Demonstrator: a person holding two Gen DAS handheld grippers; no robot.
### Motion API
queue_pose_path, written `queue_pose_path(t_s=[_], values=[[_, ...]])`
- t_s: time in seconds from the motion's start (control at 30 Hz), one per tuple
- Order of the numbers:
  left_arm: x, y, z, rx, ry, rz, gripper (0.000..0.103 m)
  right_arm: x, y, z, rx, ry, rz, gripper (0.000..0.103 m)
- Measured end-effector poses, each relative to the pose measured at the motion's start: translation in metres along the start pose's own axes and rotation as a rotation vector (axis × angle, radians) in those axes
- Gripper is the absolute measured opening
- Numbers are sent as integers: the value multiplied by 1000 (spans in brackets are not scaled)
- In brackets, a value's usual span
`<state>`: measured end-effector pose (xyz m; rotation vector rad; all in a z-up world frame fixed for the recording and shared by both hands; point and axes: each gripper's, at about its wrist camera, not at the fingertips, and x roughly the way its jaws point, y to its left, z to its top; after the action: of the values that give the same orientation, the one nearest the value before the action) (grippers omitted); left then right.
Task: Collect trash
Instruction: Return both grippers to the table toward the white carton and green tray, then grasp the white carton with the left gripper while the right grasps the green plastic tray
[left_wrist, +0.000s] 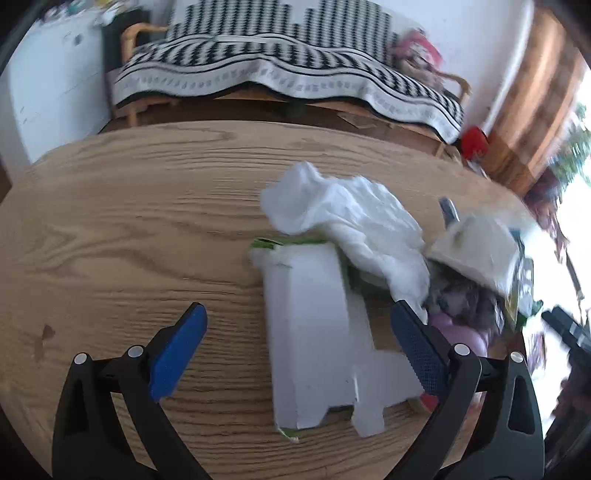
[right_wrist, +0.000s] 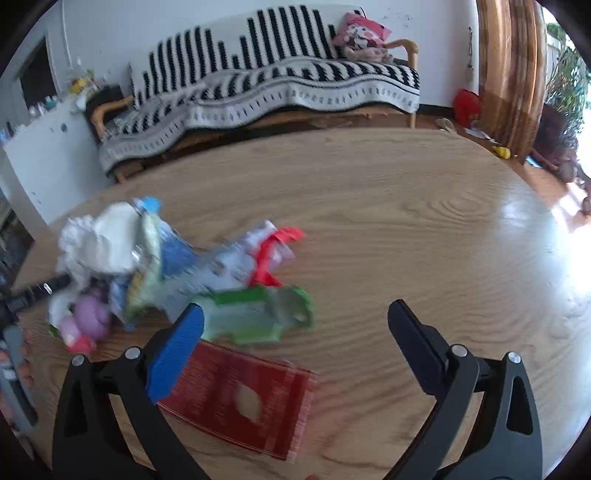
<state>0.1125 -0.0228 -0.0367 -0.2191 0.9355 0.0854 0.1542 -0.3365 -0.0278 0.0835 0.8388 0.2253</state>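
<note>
While both tools hang over the wooden table (right_wrist: 406, 229), the trash lies in 1 loose heap and nothing is gripped.

Left hand-held gripper (left_wrist: 297, 328): fingers spread wide, holding nothing, straddling a flattened white carton (left_wrist: 310, 332) lying flat on the table.

Right hand-held gripper (right_wrist: 295, 317): fingers also wide apart and unloaded, with a flat red packet (right_wrist: 240, 398) just below its blue left pad (right_wrist: 173, 354).

Nearest trash: the red packet and a green-and-white wrapper (right_wrist: 255, 314), touching or overlapping at their edges; blur hides which.

Middle of heap: crumpled white tissue (left_wrist: 354, 229) draped over the carton's far end, a purple object (right_wrist: 90, 314) beside it, and a blue-and-white wrapper with a red strip (right_wrist: 229, 266).

Far: a sofa under a black-and-white striped blanket (right_wrist: 280, 81).

Step, as I judge it: picking the first piece.

Doing it well: flat pieces give little to pinch, so come in low at an edge; the carton's raised fold looks easiest. Tissue should crush readily, so close fully.

Risk: dragging neighbours and scattering the heap.
</note>
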Motion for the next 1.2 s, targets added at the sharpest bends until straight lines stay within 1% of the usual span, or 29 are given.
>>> queue_pose_path(t_s=[0.1,0.13,0.2,0.23,0.33,0.37,0.43,0.47,0.5,0.57,0.6,0.67,0.7,0.73,0.8,0.9,1.0,1.07,1.1,1.13,1.17,1.2], values=[[6,-5,-2,53,3,14,97,3,3,3,76,1,-2,96],[9,-5,-2,62,8,18,97,5,4,3,84,7,-8,96],[15,-1,1,64,13,30,97,13,6,4,81,29,-51,96],[16,1,2,71,2,40,97,16,5,3,84,38,-58,96],[15,7,2,93,-2,53,97,28,0,5,129,64,-81,96],[14,10,1,100,-6,64,97,31,0,6,123,67,-97,96],[13,18,0,99,-6,87,97,33,0,5,88,63,-167,96],[11,24,0,90,-8,87,97,31,-4,5,86,55,-202,96],[10,28,-1,80,-10,85,97,27,-11,5,104,42,-240,96],[7,37,-1,59,-14,86,97,19,-25,2,167,19,-265,96],[5,42,-2,46,-18,86,97,15,-33,1,210,9,-257,96],[4,44,-3,40,-19,87,97,8,-48,-4,309,-1,-211,96],[3,44,-3,46,-16,90,97,6,-52,-6,346,-3,-180,96],[4,43,-3,52,-13,93,97,2,-55,-8,386,-5,-128,96],[5,41,-3,67,-7,103,97,-5,-53,-12,419,-8,-50,96],[5,40,-3,71,-4,110,97,-15,-46,-15,454,-25,24,96],[7,37,-5,84,3,129,97,-18,-37,-16,475,-19,81,96],[8,35,-4,94,7,139,97,-15,-33,-15,481,4,110,96],[8,35,-3,92,7,137,97,-16,-29,-17,474,19,110,95],[9,35,-3,92,7,138,97,-16,-25,-17,467,30,105,91],[9,35,-2,92,7,139,97,-15,-23,-18,461,39,102,83],[9,34,-2,92,7,140,97,-14,-22,-18,455,48,96,81]])
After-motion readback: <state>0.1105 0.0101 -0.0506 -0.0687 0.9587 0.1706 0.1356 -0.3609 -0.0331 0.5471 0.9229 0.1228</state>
